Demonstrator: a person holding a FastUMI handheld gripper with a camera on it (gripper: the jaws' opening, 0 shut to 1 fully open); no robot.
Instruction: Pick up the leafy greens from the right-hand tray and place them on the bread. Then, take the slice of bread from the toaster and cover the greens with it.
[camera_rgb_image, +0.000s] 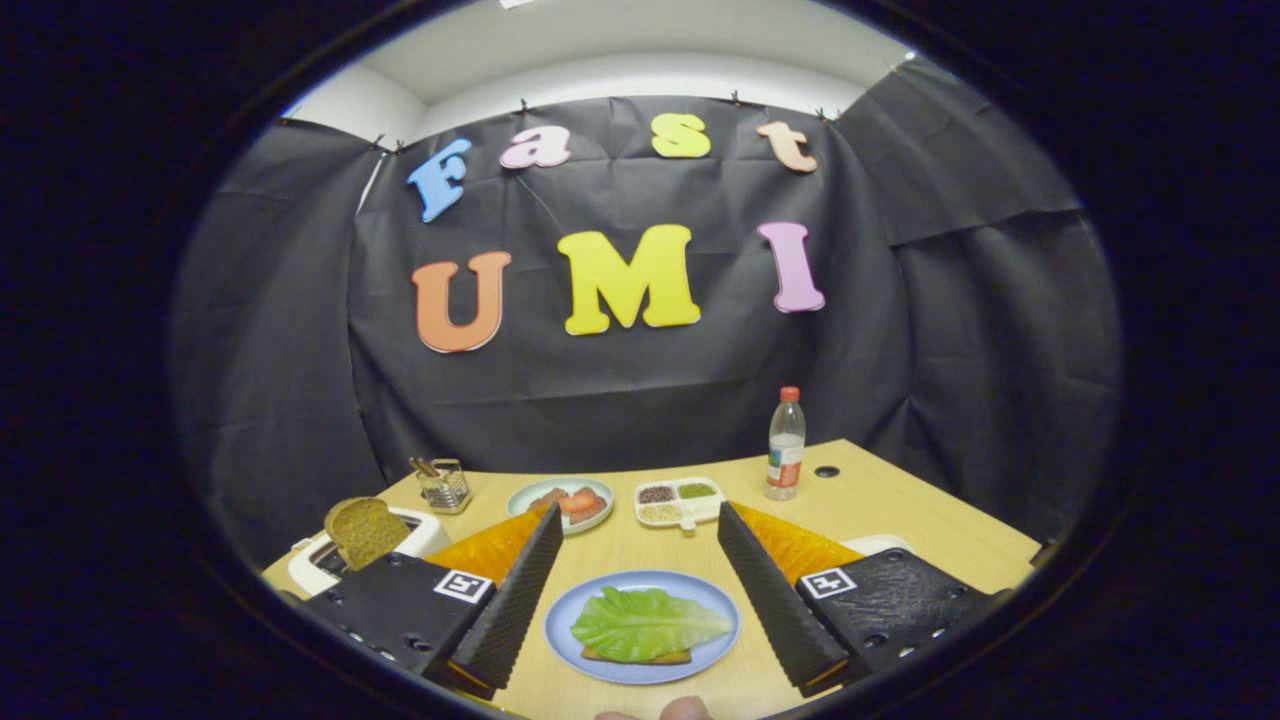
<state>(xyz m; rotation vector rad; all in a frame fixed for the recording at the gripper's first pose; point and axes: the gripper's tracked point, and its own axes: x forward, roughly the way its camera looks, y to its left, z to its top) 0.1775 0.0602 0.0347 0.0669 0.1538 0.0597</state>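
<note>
A green leaf (648, 622) lies on a brown bread slice (640, 657) on a blue plate (712, 600), which sits between my two fingers. My gripper (640, 580) stands open above the table, nothing held; its black ridged fingers (520, 590) flank the plate. To the left, beyond the left finger, a white toaster (320, 562) holds a brown bread slice (364, 530) that sticks up out of its slot. A white tray edge (880, 543) peeks out behind the right finger.
Further back on the wooden table (900, 500) are a pale plate with red slices (565, 500), a white divided dish of grains (678, 502), a small wire holder (442, 485) and a plastic bottle with a red cap (786, 445). A person's fingertips (665, 710) show at the near edge.
</note>
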